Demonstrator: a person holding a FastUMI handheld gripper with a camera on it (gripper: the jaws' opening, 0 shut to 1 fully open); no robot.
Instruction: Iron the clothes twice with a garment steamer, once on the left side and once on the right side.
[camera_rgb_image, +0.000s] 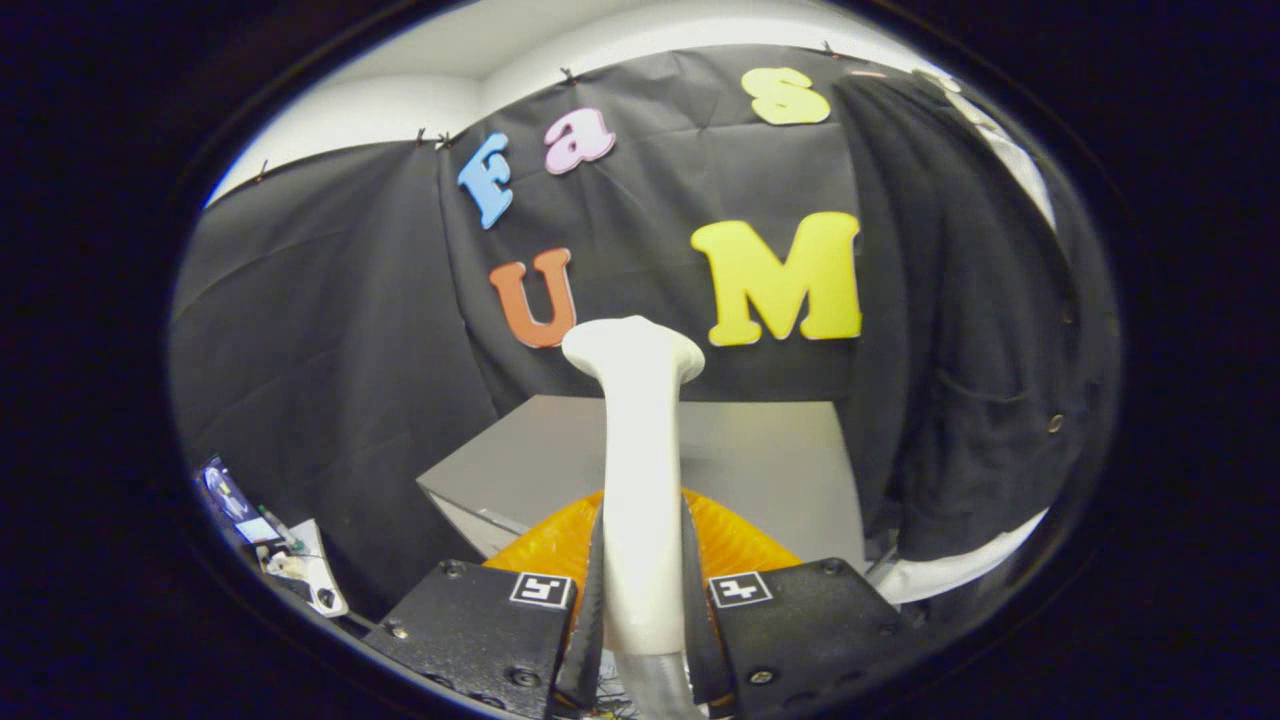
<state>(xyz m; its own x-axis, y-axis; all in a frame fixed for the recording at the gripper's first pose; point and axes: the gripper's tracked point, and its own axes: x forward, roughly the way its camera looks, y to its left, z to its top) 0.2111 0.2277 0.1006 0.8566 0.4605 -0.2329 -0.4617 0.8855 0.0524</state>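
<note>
Fingers (598, 590) of the gripper (640, 600) are squeezing the white steamer (638, 480) from both sides, holding it tight. Its handle is standing straight up between them, and its wide head is sitting at the top, above the gray table (770, 460). Hanging off to the right, past the table and apart from the steamer, is the dark jacket (980, 340). Something orange (730, 540) is peeking out behind the fingers.

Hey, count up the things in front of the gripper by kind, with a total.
Garment steamer, held between the gripper fingers: 1
Dark garment hanging beyond the fingers: 1
Grey table: 1
Orange ribbed piece just ahead of the fingers: 1
Total: 4
</note>
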